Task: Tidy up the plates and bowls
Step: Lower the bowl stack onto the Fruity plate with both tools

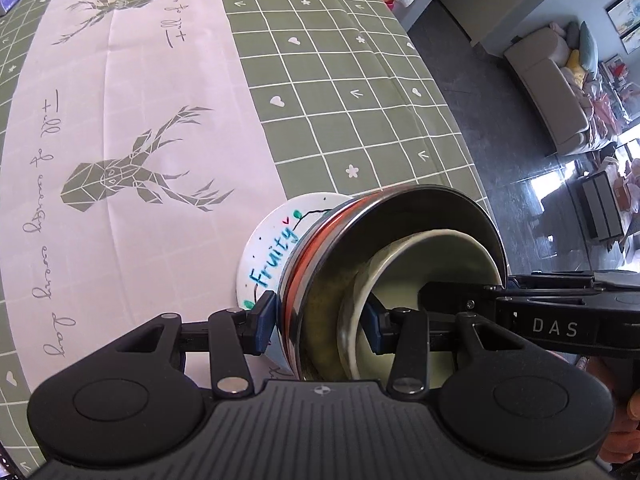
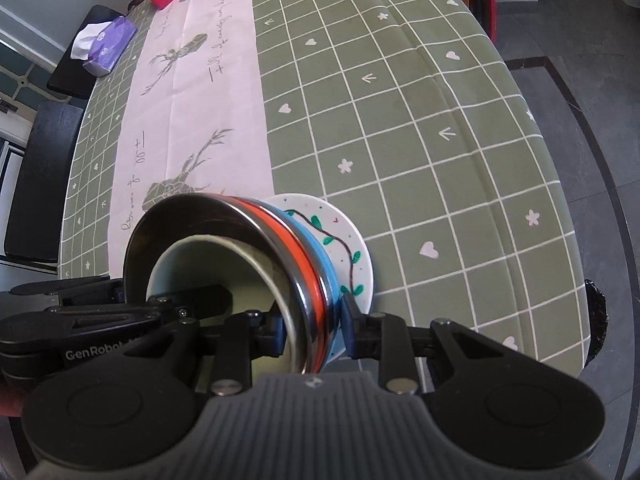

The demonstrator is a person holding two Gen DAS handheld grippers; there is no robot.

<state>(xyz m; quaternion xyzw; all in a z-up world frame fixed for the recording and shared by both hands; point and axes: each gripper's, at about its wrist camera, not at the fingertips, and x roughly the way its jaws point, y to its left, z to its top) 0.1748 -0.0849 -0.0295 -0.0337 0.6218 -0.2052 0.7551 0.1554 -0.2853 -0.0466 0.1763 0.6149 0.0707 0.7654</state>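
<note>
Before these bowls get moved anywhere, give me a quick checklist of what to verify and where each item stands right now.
1. Left gripper clamps the bowl stack's wall, one finger outside, one inside: ok.
2. Right gripper clamps the opposite wall the same way: ok.
3. White bowl nested inside the steel bowl: ok.
4. Steel bowl seated in the blue bowl: ok.
5. Fruity plate under the stack, gripped or loose: cannot tell.
6. Stack resting on the tablecloth or lifted: cannot tell.

Bright daylight, sharp focus, fisheye-bent edges.
</note>
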